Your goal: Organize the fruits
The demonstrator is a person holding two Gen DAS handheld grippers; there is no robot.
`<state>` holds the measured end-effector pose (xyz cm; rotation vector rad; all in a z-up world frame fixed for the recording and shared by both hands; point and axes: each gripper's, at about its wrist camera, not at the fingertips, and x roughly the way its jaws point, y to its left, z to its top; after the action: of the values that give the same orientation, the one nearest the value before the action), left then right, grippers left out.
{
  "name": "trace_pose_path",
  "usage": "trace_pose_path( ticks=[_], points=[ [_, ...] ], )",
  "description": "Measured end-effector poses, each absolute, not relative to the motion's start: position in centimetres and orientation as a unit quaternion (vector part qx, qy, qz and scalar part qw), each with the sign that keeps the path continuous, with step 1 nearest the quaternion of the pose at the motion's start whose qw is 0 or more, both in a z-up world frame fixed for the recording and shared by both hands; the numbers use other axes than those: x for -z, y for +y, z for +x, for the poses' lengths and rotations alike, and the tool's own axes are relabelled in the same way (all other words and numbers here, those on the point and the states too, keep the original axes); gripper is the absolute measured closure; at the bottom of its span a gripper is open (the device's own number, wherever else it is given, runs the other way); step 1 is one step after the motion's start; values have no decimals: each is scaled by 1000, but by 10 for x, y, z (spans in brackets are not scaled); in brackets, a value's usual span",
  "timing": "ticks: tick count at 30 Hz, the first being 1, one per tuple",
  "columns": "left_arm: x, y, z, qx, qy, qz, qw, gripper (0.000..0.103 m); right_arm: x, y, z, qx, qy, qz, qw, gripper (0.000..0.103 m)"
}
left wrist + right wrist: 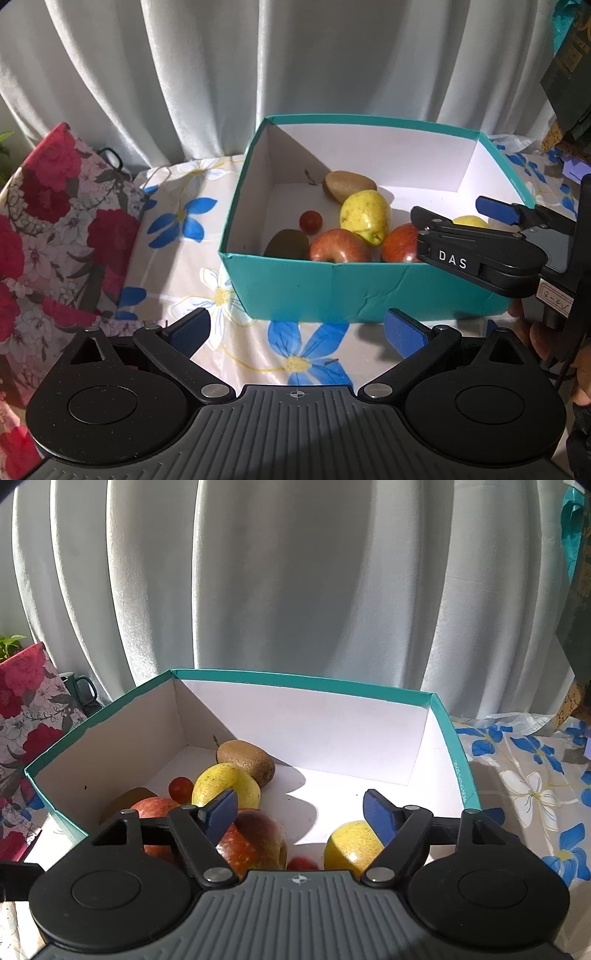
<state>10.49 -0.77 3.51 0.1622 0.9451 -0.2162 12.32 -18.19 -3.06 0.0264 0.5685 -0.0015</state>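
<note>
**Open jaws low over loose fruit**

Right gripper [299, 808] stands open and empty inside the teal box [461, 771]: a small red fruit [301, 864] below the gap, a yellow fruit [351, 845] beside the right finger, a red apple [255, 842] beside the left. Pulling out carelessly could nudge fruit or catch the wall. Left gripper [295, 332] waits open outside.

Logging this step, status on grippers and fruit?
Left gripper open, outside the teal box. Right gripper open over box, holding nothing. Apples, pears, kiwis inside. Nothing blocking.
</note>
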Motion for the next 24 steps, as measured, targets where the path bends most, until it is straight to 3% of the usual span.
trace_pose_path(
  ticks=[8, 10, 15, 24],
  points=[
    [-31, -6, 102, 109, 463, 77, 876, 0, 22, -178, 113, -18, 279, 42, 959, 12],
    [-30, -6, 101, 110, 467, 73, 874, 0, 12, -177, 103, 0, 265, 35, 964, 0],
    [-30, -8, 100, 97, 465, 83, 876, 0, -16, -185, 72, 34, 268, 39, 962, 0],
    [-33, -22, 95, 100, 467, 116, 871, 0, -17, -190, 55, 87, 477, 31, 874, 0]
  ],
)
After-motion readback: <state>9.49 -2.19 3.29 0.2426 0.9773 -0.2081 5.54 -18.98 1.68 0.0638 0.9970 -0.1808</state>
